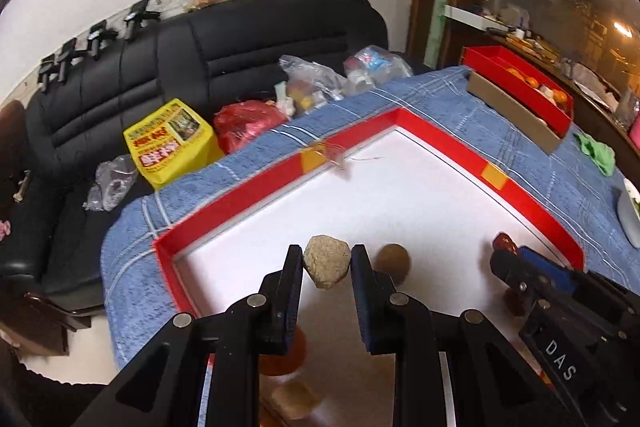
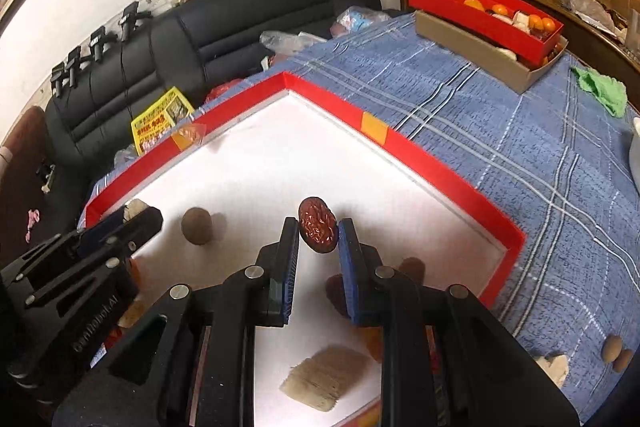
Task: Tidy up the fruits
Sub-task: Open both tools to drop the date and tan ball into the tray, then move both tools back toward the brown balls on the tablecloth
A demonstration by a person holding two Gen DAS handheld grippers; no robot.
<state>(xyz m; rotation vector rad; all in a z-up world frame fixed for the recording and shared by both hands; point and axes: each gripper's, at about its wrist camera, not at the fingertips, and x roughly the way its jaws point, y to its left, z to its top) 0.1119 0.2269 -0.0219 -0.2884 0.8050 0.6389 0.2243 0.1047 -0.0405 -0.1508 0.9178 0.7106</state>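
Note:
A red-rimmed tray [image 1: 256, 187] [image 2: 436, 155] with a white floor lies on the blue checked cloth. My left gripper [image 1: 326, 255] is shut on a beige, rough lump [image 1: 327, 261], held above the tray floor. My right gripper [image 2: 319, 227] is shut on a wrinkled dark red date [image 2: 317, 225]; in the left wrist view it reaches in from the right with the date [image 1: 505, 242] at its tip. A round brown fruit [image 1: 394, 259] [image 2: 196, 225] rests on the tray floor between the two grippers. A pale fibrous block [image 2: 324, 375] lies near the tray's front.
A red box [image 2: 492, 15] with orange fruits sits on a brown cardboard box [image 2: 480, 51] at the far right. A green cloth [image 2: 602, 91] lies beside it. Two small brown fruits [image 2: 616, 351] and a pale piece [image 2: 554, 367] lie on the cloth. A black sofa [image 1: 200, 67] with bags stands behind.

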